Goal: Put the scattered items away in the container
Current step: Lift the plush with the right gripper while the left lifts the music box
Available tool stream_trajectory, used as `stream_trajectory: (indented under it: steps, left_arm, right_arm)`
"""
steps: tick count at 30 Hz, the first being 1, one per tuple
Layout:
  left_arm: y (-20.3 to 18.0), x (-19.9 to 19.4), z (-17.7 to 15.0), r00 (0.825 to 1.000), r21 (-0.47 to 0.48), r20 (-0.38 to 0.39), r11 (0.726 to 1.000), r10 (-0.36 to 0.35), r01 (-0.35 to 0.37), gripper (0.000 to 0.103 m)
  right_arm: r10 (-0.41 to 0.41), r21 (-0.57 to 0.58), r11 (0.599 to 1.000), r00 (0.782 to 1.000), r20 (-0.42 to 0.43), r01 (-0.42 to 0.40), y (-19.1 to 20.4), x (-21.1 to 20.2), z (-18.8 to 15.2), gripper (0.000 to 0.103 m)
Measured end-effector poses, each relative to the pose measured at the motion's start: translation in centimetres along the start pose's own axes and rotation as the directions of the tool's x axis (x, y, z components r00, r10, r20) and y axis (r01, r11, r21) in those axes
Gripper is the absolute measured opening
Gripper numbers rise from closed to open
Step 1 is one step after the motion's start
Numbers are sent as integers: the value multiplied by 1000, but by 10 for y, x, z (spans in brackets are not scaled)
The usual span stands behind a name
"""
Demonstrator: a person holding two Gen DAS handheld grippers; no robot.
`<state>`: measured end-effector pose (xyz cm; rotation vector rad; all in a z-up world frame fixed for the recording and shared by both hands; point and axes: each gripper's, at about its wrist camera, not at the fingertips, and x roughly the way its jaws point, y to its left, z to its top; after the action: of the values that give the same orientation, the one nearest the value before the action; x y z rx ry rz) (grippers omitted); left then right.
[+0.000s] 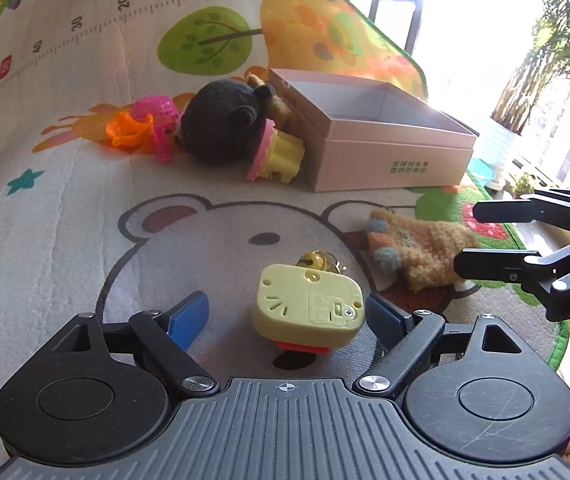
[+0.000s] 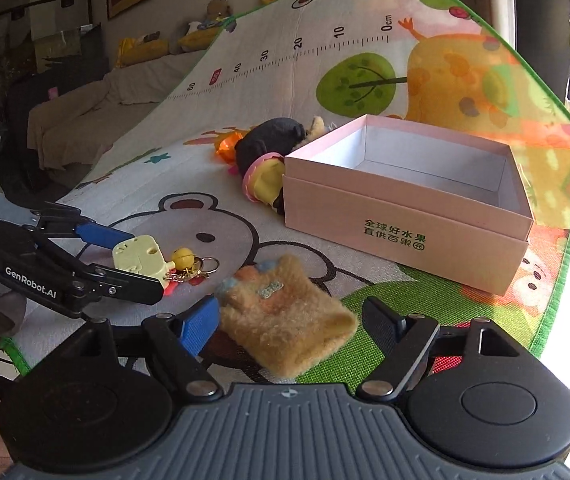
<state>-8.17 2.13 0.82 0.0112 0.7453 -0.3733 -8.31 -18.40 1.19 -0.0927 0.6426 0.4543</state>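
A pale yellow plastic toy with a keychain lies on the play mat between the open fingers of my left gripper; the fingers do not touch it. It also shows in the right wrist view. A fuzzy tan pouch lies between the open fingers of my right gripper, also seen in the left wrist view. The pink cardboard box stands open and empty. A black plush doll lies against the box's left side, with an orange and pink plastic toy beside it.
The play mat has a green edge close on the right. A sofa with cushions stands at the far left. Potted plants stand by the bright window.
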Motion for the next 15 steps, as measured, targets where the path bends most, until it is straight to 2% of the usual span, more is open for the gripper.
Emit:
stream_trajectory:
  steps: [4, 9, 15]
  left_arm:
    - [-3, -2, 0, 1000, 0, -2, 1000, -1, 1, 90]
    - [-6, -3, -2, 1000, 12, -1, 1000, -22, 22, 93]
    - [-11, -2, -3, 999, 33, 1, 999, -36, 36, 93]
  right_arm:
    - [24, 7, 1000, 998, -55, -24, -3, 19, 3, 81]
    - [-32, 5, 999, 997, -66, 32, 3, 13, 2, 65]
    - [-106, 83, 990, 991, -76, 113, 2, -9, -10, 63]
